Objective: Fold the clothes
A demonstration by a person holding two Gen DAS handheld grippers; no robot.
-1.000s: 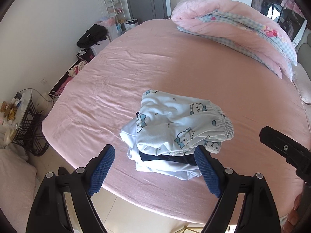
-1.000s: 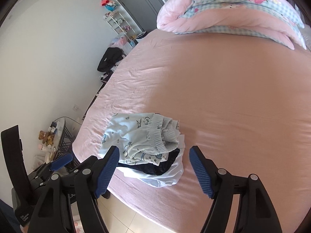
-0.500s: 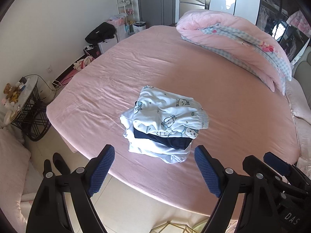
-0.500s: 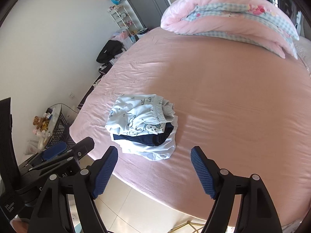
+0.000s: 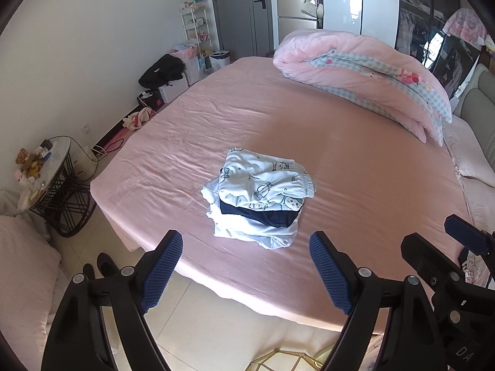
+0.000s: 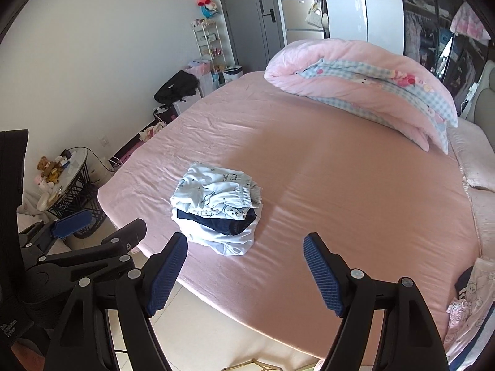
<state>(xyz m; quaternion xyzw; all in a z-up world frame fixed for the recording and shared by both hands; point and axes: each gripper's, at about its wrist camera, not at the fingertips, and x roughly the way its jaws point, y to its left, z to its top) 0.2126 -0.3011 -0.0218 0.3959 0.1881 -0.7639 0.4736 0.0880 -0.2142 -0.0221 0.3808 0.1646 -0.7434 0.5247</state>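
Note:
A small stack of folded clothes (image 5: 260, 198) lies near the front edge of the pink bed (image 5: 355, 160): pale blue cartoon-print pants on top, a dark navy piece under them, white cloth at the bottom. It also shows in the right wrist view (image 6: 216, 207). My left gripper (image 5: 246, 270) is open and empty, held back from the bed above the floor. My right gripper (image 6: 244, 270) is open and empty, also back from the bed edge. Loose clothes (image 6: 473, 296) hang at the right edge of the bed.
A rolled pink duvet (image 5: 365, 71) lies at the far side of the bed. A round side table (image 5: 46, 185) with small items stands left of the bed. A black bag (image 5: 161, 71) and a shelf (image 5: 198, 34) stand by the wall. Tiled floor lies below the grippers.
Both grippers have pulled back and up from the stack. The stack now looks smaller and farther. Both stayed open and empty.

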